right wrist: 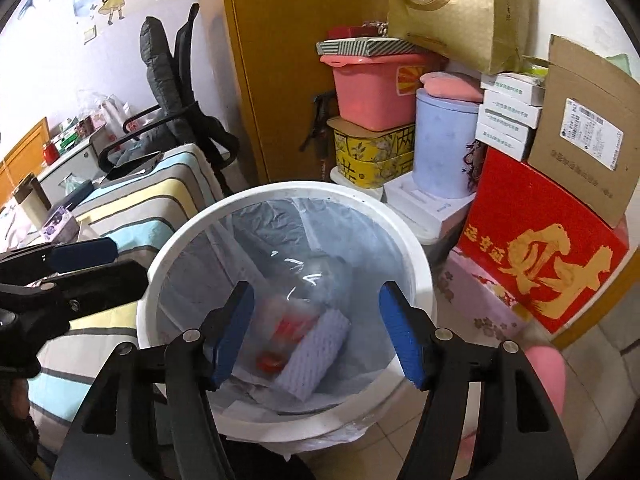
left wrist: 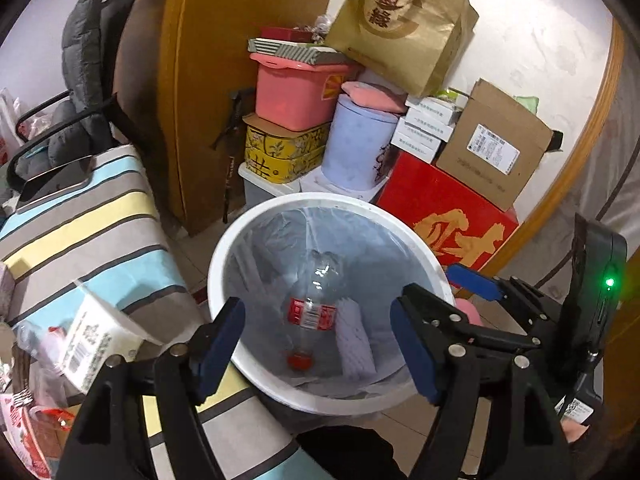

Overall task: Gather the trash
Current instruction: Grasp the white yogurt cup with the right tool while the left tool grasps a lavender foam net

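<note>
Trash is already lying at the bottom of the white bin (left wrist: 224, 256), which serves as the landmark here: a clear plastic bottle (left wrist: 310, 304) with a red label and red cap, cap end toward the camera, and just right of it a white ribbed pad (left wrist: 356, 344), touching the bottle as far as the right wrist view shows. A thin clear liner is folded over the bin's rim, presumably so the load can be lifted out in one go.

Left of the bin stands a striped cloth-covered surface (left wrist: 92, 220) in blue, yellow and grey, butting against the rim; packets and wrappers (left wrist: 86, 340) lie on its near corner, likely candidates for the next pick.

Over the bin's mouth hangs the left gripper (left wrist: 320, 344), jaws apart with nothing between them, angled down into the opening. Beside it the right gripper (right wrist: 316, 332) hovers the same way, jaws also wide and empty, which reads as a drop just made.

Behind the bin, against a yellow-brown cabinet (left wrist: 208, 80) and a white wall, boxes and tubs are stacked; right of the bin sits a red box (left wrist: 452, 216) with gold lettering. Pale tiles (right wrist: 592, 364) cover the floor.
</note>
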Tool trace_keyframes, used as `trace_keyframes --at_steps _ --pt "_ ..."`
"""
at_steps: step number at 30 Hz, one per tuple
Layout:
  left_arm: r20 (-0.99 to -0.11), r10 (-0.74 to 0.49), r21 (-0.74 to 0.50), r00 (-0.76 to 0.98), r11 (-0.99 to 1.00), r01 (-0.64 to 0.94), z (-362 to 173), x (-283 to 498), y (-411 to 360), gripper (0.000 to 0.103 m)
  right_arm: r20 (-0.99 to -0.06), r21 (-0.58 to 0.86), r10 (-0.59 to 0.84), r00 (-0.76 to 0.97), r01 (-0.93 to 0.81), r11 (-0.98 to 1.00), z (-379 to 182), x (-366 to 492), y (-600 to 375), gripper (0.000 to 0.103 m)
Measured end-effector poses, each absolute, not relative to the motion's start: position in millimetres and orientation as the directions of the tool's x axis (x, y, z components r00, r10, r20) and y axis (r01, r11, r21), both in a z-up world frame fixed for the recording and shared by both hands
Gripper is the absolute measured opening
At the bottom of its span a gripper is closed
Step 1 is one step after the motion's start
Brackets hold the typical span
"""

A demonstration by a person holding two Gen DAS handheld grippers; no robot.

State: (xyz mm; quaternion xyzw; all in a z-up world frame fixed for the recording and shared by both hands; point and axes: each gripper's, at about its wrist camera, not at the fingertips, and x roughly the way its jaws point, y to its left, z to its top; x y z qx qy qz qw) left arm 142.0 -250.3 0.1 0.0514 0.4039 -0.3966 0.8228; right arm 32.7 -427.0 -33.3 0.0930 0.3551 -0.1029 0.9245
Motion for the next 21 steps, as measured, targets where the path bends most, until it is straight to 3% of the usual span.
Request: trace_keyframes --at_steps 8,21 --pt "-0.658 -0.596 -0.226 0.461 0.74 0.634 15.4 134.5 -193.8 0.08 -0.633 0.124 -0.111 0.766 0.242 0.962 -21.0 25.9 -408.6 0.067" --pt "-0.619 -0.447 -0.182 0.646 0.882 0.435 28.7 137.8 -80.6 0.082 -0.596 0.138 0.013 0.803 0.086 0.987 -12.6 41.1 -346.5 0.067"
